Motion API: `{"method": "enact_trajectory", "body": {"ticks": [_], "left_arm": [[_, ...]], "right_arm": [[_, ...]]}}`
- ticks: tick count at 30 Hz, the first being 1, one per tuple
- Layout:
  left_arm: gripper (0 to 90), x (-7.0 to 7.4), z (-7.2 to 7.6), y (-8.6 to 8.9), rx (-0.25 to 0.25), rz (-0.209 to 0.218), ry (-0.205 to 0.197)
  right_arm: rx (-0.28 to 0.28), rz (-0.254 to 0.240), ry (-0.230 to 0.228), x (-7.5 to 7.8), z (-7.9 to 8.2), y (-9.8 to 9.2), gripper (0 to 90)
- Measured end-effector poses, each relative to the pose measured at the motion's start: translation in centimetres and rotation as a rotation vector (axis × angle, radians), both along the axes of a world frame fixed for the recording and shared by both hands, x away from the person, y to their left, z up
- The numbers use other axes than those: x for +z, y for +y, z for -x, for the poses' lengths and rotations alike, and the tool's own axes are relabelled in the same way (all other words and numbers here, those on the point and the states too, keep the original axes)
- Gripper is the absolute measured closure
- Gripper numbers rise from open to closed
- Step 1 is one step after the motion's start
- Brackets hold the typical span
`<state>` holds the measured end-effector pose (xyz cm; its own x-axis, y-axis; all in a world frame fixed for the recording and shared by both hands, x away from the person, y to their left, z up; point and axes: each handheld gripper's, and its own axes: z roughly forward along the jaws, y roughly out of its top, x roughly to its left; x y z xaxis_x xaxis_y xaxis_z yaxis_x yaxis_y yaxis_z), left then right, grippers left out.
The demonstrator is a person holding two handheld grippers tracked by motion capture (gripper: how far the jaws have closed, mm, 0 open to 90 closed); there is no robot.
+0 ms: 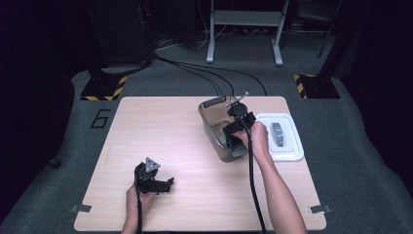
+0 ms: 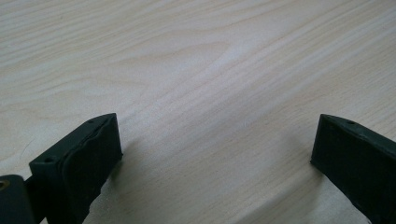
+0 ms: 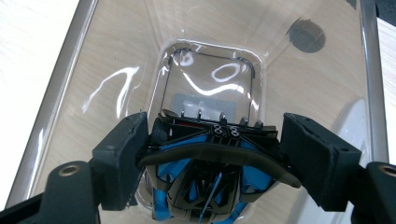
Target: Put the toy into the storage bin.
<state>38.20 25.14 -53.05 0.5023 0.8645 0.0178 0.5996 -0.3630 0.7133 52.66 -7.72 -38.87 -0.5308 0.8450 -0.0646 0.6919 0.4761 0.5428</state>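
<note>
Right gripper (image 3: 212,140) down inside clear box (image 3: 70,70), jaws clamped on blue-black toy car (image 3: 205,186); left gripper (image 2: 215,154) jaws released.

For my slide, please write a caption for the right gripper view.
Right gripper holds a black-and-blue device inside a clear container.

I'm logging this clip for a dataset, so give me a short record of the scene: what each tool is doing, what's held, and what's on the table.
left tool: open, holding nothing, low over bare wood
right tool: shut on black and blue object
held object position: over the open clear container
container contents: cannot tell beyond the held object
lid: white, lying flat beside the container
surface: light wooden table
</note>
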Motion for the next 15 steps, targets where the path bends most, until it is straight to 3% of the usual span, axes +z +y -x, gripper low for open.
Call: {"method": "enact_trajectory", "body": {"ticks": [15], "left_arm": [[1.4, 0.0, 0.0, 0.0, 0.0, 0.0, 0.0]], "right_arm": [[0.005, 0.052, 0.07, 0.91, 0.6, -0.3, 23.9]]}}
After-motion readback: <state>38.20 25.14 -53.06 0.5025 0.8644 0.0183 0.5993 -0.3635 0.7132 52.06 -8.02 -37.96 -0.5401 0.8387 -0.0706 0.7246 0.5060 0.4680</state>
